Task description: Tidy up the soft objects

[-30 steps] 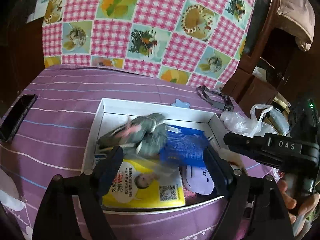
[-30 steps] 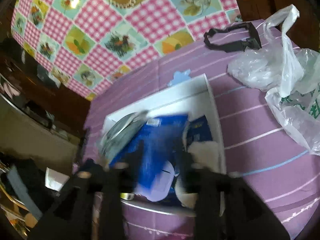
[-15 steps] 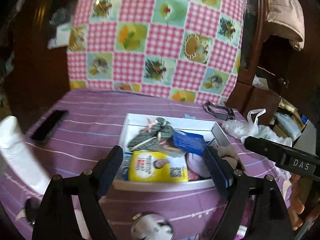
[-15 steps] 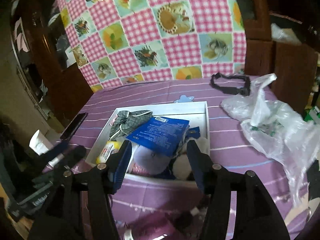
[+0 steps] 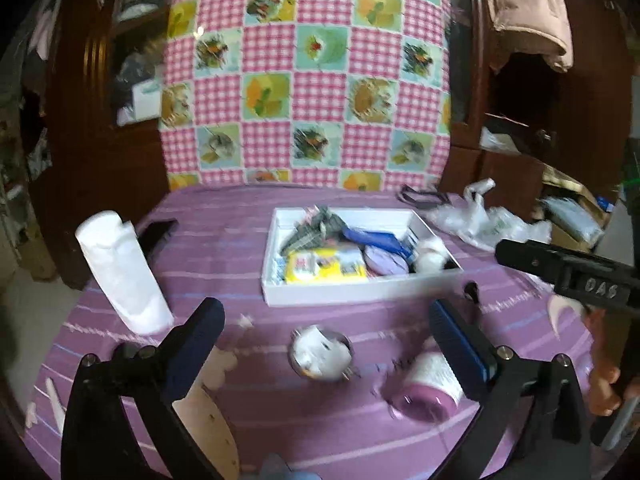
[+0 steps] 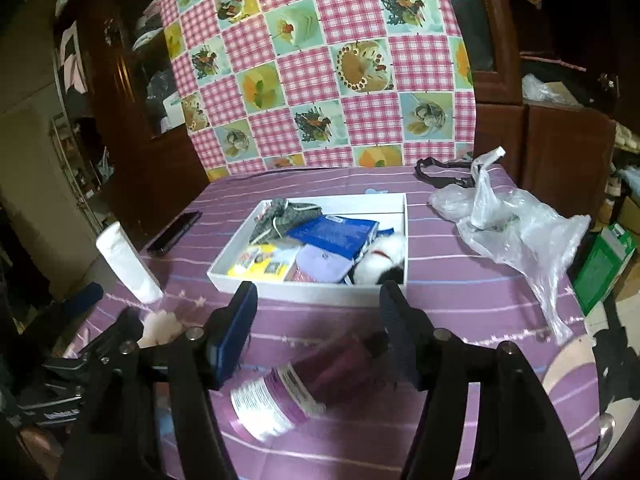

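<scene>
While both of my tools hang over the near part of the worktop [image 6: 460, 292], the white tray [image 6: 308, 292] with the soft things lies ahead of them, well beyond the fingertips and touched by neither. My left tool [image 5: 324, 314] has its jaws spread very wide and opening, with nothing between the pads; past its tips, slightly right of centre, sits the tray [image 5: 344, 295], and in it I see a grey patterned cloth [image 5: 310, 230], a yellow packet [image 5: 320, 268], a blue packet [image 5: 378, 240], a lilac piece [image 5: 384, 260] and a white fluffy toy [image 5: 430, 254]. Below that tool's gap stand a small metal bowl [image 5: 320, 354] and a purple-capped bottle [image 5: 430, 384] lying on its side near the right finger; a white tube [image 5: 122, 270] stands off to the left. My right tool [image 6: 318, 308] is partly apart and also opening, gripping nothing; the tray lies just ahead of its tips, the grey cloth [image 6: 288, 214] at the far left corner, the blue packet [image 6: 334, 234] in the middle, the fluffy toy [image 6: 384, 260] at the near right. Under it lies the bottle [image 6: 296, 388], free of the pads. A clear plastic bag [image 6: 516, 224] rests to the right, well apart from the tray.
</scene>
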Demonstrator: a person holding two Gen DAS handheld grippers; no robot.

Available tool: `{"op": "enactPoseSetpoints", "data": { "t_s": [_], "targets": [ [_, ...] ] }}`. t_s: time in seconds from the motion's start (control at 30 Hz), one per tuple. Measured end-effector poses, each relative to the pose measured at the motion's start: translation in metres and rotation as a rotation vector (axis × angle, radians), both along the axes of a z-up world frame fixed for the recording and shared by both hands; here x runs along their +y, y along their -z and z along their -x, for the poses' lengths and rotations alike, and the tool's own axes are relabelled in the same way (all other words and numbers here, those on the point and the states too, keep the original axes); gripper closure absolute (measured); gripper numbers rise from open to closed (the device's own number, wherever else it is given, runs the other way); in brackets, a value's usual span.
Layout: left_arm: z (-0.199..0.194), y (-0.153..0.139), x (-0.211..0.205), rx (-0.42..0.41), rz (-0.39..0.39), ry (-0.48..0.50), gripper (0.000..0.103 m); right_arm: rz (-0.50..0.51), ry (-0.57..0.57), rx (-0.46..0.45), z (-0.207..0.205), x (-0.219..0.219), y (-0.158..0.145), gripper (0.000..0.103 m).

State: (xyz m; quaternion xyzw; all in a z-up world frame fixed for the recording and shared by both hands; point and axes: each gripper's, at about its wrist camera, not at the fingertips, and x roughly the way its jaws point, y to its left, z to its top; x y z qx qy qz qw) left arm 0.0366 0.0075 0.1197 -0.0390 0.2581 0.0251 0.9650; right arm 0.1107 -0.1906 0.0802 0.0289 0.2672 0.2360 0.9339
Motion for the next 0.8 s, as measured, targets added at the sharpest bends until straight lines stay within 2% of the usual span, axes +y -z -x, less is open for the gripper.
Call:
{"op": "enactPoseSetpoints", "data": {
  "t_s": [0.1,0.27,0.4,0.57,0.67,0.8],
  "targets": [
    [0.001,0.013,0.004,-0.005,0.033,0.007,0.000,0.043,0.018,-0.031,0.011,0.004,0.014,0.038],
    [-0.001,0.038,0.004,-0.022,0.046,0.017,0.000,0.035,0.049,-0.042,0.012,0.002,0.042,0.038],
    [-0.001,0.051,-0.007,-0.046,-0.018,0.036,0.000,0.109,0.078,-0.085,0.013,0.010,0.057,0.038],
    [0.003,0.060,-0.024,-0.063,-0.122,0.074,0.000,0.109,0.081,-0.136,0.020,0.015,0.058,0.038],
    [0.000,0.061,-0.026,-0.055,-0.123,0.089,0.000,0.152,0.096,-0.163,0.019,0.020,0.064,0.038],
    [-0.004,0.062,-0.016,-0.035,-0.082,0.058,0.000,0.182,0.070,-0.145,0.017,0.027,0.068,0.038]
  ]
}}
